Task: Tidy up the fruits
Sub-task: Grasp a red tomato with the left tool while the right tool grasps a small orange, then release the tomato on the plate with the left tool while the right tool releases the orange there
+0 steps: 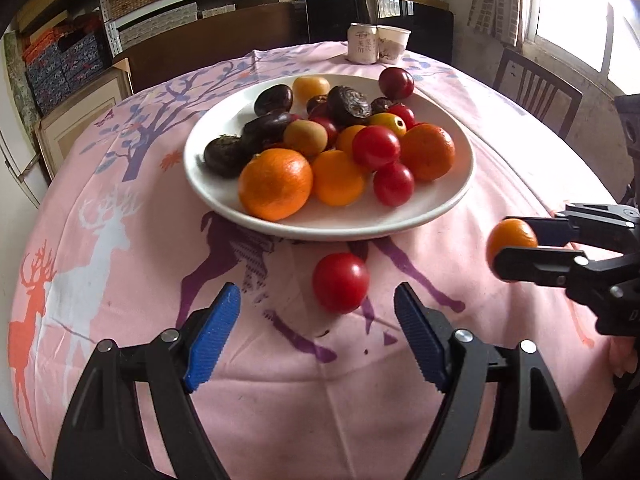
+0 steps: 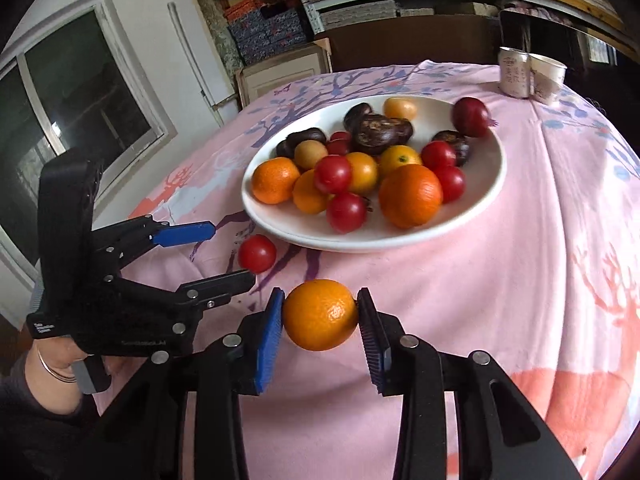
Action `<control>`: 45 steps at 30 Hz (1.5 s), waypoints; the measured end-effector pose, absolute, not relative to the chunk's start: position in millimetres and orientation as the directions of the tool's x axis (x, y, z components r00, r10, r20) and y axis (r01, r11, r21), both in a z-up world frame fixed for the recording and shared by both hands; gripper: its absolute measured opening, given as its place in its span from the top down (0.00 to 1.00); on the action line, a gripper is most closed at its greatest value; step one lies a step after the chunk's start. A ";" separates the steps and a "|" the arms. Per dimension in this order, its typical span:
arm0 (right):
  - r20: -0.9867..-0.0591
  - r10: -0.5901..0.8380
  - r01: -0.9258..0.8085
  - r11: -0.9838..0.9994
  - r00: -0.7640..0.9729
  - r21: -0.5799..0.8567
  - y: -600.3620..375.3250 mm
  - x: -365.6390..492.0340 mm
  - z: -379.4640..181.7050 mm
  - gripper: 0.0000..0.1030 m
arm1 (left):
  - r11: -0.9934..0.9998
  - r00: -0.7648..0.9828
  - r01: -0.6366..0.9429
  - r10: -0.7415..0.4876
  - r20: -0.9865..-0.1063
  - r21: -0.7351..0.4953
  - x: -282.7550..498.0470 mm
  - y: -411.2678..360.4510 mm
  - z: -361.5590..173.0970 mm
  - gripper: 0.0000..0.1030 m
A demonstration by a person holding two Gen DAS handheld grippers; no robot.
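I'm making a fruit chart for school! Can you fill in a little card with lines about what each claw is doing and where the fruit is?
left claw: open, pads on either side of the red tomato, not touching it
red tomato: loose on the pink tablecloth, in front of the plate
right claw: shut on the small orange
white plate: piled with oranges, red tomatoes and dark fruit
far edge: two cups

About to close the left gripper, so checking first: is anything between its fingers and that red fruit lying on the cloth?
Nothing visible. The left gripper is open, and the red fruit lies on bare tablecloth just ahead of its fingers. The plate sits beyond it, and the right gripper, holding an orange, is off to the side.
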State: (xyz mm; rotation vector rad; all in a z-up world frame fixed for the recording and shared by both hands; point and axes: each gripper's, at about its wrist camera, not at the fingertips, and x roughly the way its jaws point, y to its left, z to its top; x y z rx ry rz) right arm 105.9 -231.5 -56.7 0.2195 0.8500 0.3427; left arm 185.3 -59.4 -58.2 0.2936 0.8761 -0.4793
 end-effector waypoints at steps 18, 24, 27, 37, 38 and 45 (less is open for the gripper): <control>-0.633 0.406 -0.199 0.906 0.659 0.374 -262.8 105.0 -26.7 0.64 | 0.857 0.561 0.514 -0.366 -0.742 -0.034 174.7 -52.0 -18.5 0.71; -0.624 0.376 -0.171 0.915 0.685 0.365 -267.6 163.9 7.6 0.64 | 0.867 0.591 0.496 -0.372 -0.716 -0.042 225.2 -64.4 8.0 0.71; -0.641 0.342 -0.136 0.927 0.687 0.349 -267.7 198.4 9.3 0.64 | 0.878 0.599 0.477 -0.362 -0.715 -0.044 258.7 -75.8 10.8 0.71; -0.651 0.292 -0.110 0.946 0.701 0.306 -263.7 210.0 -1.4 0.46 | 0.937 0.671 0.348 -0.274 -0.689 -0.033 278.3 -59.5 8.1 0.10; -0.653 0.292 -0.115 0.947 0.699 0.300 -262.0 200.7 -1.7 0.42 | 0.940 0.672 0.340 -0.259 -0.694 -0.022 270.1 -55.4 7.3 0.08; -0.661 0.242 -0.128 0.968 0.710 0.217 -253.4 115.3 -12.7 0.03 | 0.945 0.635 0.320 -0.268 -0.724 -0.069 192.3 -13.5 -8.5 0.05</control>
